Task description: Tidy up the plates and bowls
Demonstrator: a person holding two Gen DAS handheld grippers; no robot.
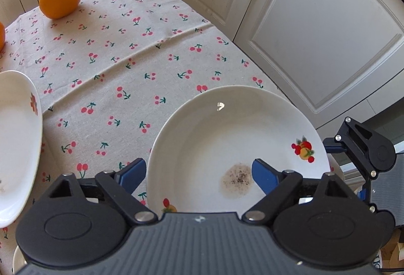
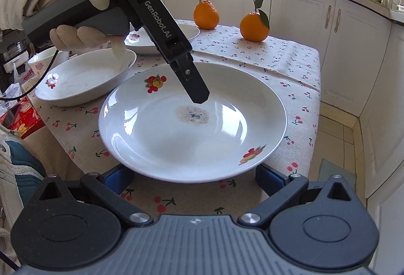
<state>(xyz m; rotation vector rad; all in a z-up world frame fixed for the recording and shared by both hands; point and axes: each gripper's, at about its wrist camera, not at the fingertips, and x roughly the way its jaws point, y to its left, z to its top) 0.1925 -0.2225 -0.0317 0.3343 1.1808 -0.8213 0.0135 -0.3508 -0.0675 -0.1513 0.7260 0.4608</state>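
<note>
We straddle stained plate [image 1: 227, 138] rim, left gripper [image 1: 199, 176] not pinching yet; right gripper [image 2: 194, 180] wide. Next: clamp, lift.

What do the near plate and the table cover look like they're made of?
Near plate: probably glazed ceramic or porcelain; glossy white with window glints, printed fruit decals and a brownish speckled stain in the well. Table cover: looks like woven cotton or linen; matte beige, cherry print, with creases and fold lines.
</note>
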